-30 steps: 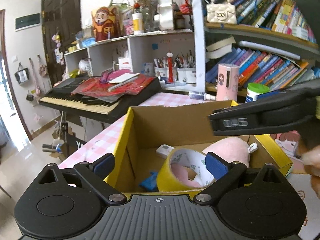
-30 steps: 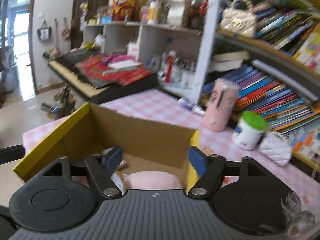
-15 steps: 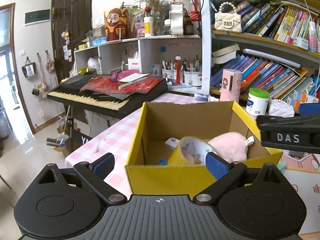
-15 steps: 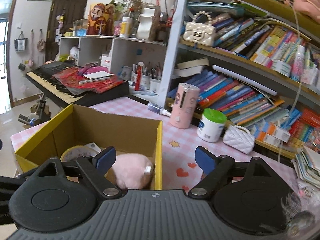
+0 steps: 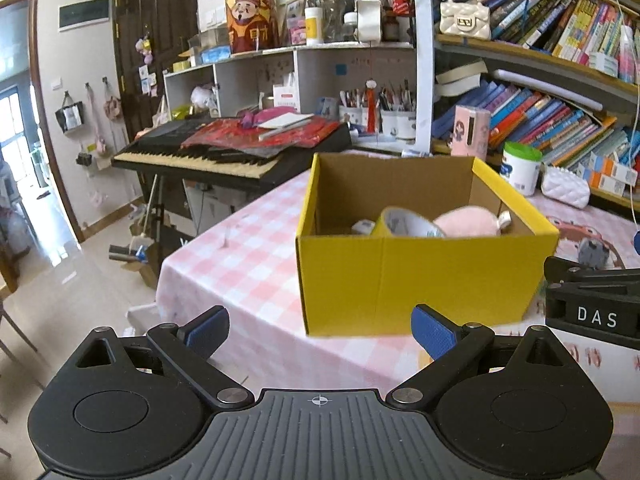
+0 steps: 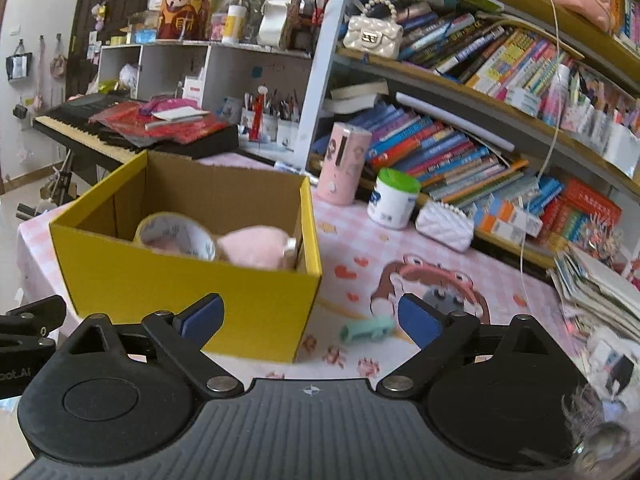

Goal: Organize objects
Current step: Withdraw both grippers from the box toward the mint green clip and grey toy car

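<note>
A yellow cardboard box (image 5: 420, 280) (image 6: 180, 284) stands on the pink checked table. Inside it lie a roll of yellow tape (image 5: 404, 224) (image 6: 176, 236), a pink plush (image 5: 468, 222) (image 6: 252, 246) and a small white item (image 5: 362, 226). My left gripper (image 5: 320, 330) is open and empty, a little in front of the box. My right gripper (image 6: 310, 320) is open and empty, in front of the box's right corner. A small mint-green object (image 6: 366, 330) lies on the table between its fingers, farther off.
A pink cylinder (image 6: 344, 164), a white jar with green lid (image 6: 392, 200) and a white quilted purse (image 6: 444, 226) stand behind the box by the bookshelf. A keyboard (image 5: 224, 152) is at the left. A paper stack (image 6: 596, 284) lies at the right. The table edge drops off left.
Both grippers have pulled back from over the box toward me. The box now shows whole, with its front wall in view. The box's contents have not moved.
</note>
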`<state>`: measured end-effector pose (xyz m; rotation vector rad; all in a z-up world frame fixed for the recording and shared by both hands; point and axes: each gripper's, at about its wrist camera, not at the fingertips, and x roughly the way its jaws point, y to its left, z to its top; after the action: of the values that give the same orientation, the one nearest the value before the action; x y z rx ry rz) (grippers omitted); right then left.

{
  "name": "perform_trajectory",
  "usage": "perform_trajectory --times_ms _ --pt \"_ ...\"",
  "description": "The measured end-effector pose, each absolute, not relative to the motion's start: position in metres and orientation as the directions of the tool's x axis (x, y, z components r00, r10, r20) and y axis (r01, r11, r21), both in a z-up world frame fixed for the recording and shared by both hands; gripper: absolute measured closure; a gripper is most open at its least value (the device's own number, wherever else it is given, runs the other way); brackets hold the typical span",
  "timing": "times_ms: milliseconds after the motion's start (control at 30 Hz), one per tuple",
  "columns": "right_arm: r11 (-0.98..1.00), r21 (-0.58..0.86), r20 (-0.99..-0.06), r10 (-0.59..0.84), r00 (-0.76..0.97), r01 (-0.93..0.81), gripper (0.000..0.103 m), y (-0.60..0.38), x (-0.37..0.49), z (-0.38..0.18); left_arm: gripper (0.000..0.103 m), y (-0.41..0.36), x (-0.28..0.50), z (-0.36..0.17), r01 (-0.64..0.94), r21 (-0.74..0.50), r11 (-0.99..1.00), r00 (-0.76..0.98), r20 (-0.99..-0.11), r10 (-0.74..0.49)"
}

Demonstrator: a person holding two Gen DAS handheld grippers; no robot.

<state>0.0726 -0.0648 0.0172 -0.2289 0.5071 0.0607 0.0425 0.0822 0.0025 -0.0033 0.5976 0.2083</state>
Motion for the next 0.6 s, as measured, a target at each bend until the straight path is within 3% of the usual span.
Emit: perform_trajectory --times_ms 600 --pt "0.976 -0.200 -0.544 -0.034 0.838 -0.091 0.008 -0.062 0.023 -0.004 0.004 0.087 0.000 -0.010 -0.163 0.081 0.983 0.771 -0.611 0.178"
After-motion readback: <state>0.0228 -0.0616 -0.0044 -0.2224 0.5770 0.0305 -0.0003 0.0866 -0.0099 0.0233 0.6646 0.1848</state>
